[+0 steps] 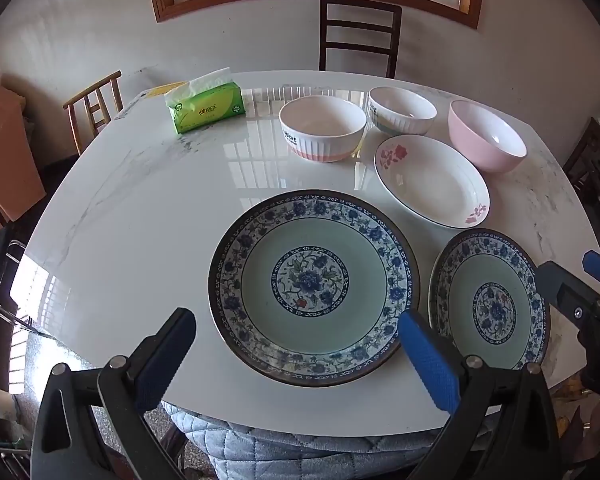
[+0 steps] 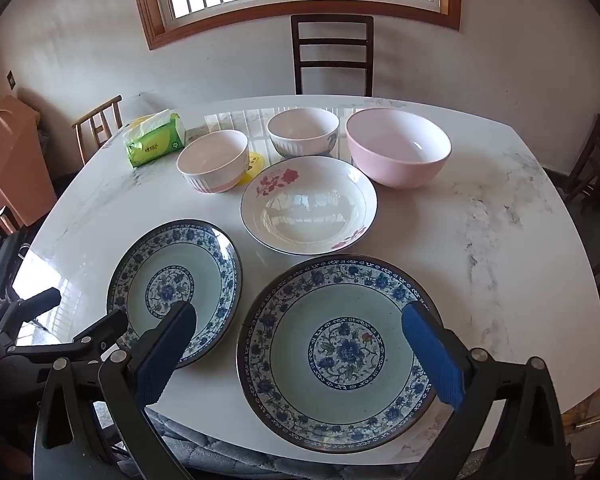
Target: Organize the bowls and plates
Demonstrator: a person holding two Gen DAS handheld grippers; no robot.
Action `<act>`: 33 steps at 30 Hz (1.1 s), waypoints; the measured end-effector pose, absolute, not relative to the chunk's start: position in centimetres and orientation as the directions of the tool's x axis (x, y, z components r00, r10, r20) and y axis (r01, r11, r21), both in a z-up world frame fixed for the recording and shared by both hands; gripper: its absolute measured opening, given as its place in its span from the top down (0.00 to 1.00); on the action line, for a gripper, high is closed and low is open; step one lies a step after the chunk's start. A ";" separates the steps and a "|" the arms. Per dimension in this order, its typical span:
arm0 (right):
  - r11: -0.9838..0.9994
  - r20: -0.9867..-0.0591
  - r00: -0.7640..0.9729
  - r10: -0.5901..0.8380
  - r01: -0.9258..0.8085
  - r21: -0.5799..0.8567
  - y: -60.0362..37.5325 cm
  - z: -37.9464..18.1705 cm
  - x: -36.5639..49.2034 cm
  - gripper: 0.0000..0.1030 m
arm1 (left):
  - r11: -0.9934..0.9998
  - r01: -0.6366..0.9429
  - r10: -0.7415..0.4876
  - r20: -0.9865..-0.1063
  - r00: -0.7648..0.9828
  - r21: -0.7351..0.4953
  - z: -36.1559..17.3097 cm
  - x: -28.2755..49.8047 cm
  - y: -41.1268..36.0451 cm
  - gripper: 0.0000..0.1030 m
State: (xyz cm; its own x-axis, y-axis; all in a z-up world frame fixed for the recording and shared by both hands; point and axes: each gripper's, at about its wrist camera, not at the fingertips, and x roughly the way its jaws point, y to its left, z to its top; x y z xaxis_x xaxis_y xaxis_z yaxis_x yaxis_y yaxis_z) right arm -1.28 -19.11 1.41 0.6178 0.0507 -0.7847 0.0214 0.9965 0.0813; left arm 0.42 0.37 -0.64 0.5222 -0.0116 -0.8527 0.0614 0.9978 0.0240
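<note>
Both units hover above the near table edge, jaws fully spread, nothing held: the left gripper [image 1: 296,354] straddles one blue-patterned plate [image 1: 314,286], the right gripper [image 2: 300,350] the other blue-patterned plate [image 2: 338,354]. The floral plate [image 2: 309,205] lies at 12 o'clock from it, the pink bowl [image 2: 398,147] at 1 o'clock, two ribbed bowls [image 2: 213,160] at 11. Risk: glazed rims on the polished table [image 2: 480,240] may slip from the pads, and a plate may skid over the edge. All pieces are round, upright, without long axis.

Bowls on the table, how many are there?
3, along the far side: a ribbed bowl nearest the tissue pack, a second ribbed bowl mid-row, a pink bowl at right. None appears hidden.
</note>
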 end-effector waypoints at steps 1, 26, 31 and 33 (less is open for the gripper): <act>0.996 -0.784 0.618 0.051 0.022 0.081 -19.1 1.4 -1.3 0.01 | 0.998 0.059 -0.010 -0.853 0.522 0.025 -0.7 0.4 0.4 0.00; 0.996 -0.787 0.613 0.063 0.007 0.086 -18.7 1.6 -1.4 0.01 | 0.998 0.064 -0.009 -0.859 0.513 0.027 -0.8 0.4 0.2 0.00; 0.996 -0.787 0.614 0.064 0.006 0.085 -18.7 1.7 -1.4 0.01 | 0.998 0.062 -0.006 -0.859 0.512 0.030 -0.8 0.4 0.3 0.00; 0.997 -0.786 0.615 0.061 0.005 0.082 -18.6 1.7 -1.4 0.01 | 0.998 0.062 -0.008 -0.859 0.512 0.028 -0.8 0.4 0.3 0.00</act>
